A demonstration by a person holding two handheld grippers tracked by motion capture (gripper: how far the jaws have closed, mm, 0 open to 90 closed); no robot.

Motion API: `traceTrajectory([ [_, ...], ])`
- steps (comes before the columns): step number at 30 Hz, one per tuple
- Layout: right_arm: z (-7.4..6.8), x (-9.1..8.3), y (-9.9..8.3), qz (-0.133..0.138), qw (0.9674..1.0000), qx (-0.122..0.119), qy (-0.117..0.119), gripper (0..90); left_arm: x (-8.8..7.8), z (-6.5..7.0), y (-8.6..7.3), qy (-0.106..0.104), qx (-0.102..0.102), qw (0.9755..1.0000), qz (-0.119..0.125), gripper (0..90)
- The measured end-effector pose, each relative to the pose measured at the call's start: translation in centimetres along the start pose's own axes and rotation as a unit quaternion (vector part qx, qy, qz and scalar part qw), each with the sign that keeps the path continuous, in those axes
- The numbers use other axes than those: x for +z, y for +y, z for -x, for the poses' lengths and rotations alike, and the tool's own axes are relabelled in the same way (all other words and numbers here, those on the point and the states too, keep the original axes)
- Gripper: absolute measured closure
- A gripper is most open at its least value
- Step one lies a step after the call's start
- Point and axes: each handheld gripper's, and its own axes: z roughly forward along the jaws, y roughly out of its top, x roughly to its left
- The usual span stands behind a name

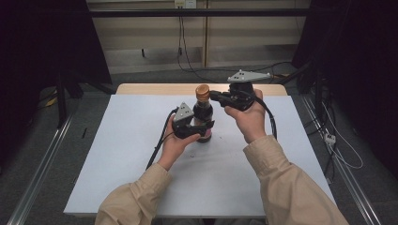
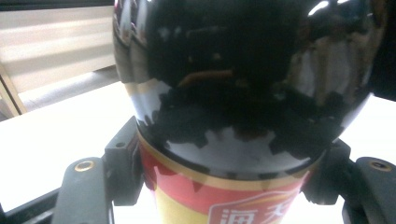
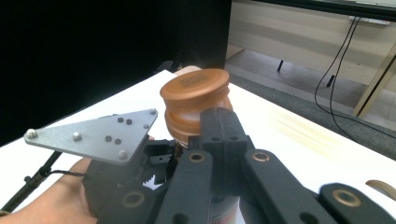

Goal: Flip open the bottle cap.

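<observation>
Bottle (image 1: 203,114) stands upright near the middle of the table (image 1: 117,154), somewhat toward the far edge; long axis vertical, brown cap (image 1: 202,92) pointing up. Left gripper (image 1: 204,128) clamps the lower body at the red and yellow label; jaws narrow, pressed on both sides. In the left gripper view the dark glass is cut off at the top and the label text at the bottom. Right gripper (image 1: 215,96) sits level at the neck below the cap, jaws closed together; the right gripper view hides the neck behind them, so contact there is unclear.
</observation>
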Motion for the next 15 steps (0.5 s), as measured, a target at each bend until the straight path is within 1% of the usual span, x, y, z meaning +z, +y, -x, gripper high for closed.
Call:
traceTrajectory([
  [2, -0.06, -0.03, 0.09, 0.002, 1.0, 0.002, 0.001, 90.0, -0.01, -0.01, 0.0, 0.0, 0.0, 1.0, 0.0, 30.3],
  [3, -0.09, 0.0, 0.15, 0.002, 1.0, -0.002, 0.0, 90.0, -0.01, -0.02, -0.01, 0.0, -0.001, 1.0, 0.0, 30.3],
  [10, -0.19, 0.04, 0.45, -0.001, 1.0, -0.007, -0.001, 90.0, 0.0, -0.06, -0.02, -0.001, 0.0, 1.0, 0.0, 30.3],
  [13, -0.22, -0.03, 0.58, 0.005, 1.0, -0.006, 0.0, 90.0, 0.01, -0.01, -0.01, 0.0, 0.0, 1.0, -0.001, 30.3],
  [15, -0.36, -0.05, 0.72, 0.003, 0.9999, -0.01, -0.001, 90.0, 0.0, -0.03, -0.02, 0.001, 0.001, 1.0, -0.001, 30.3],
])
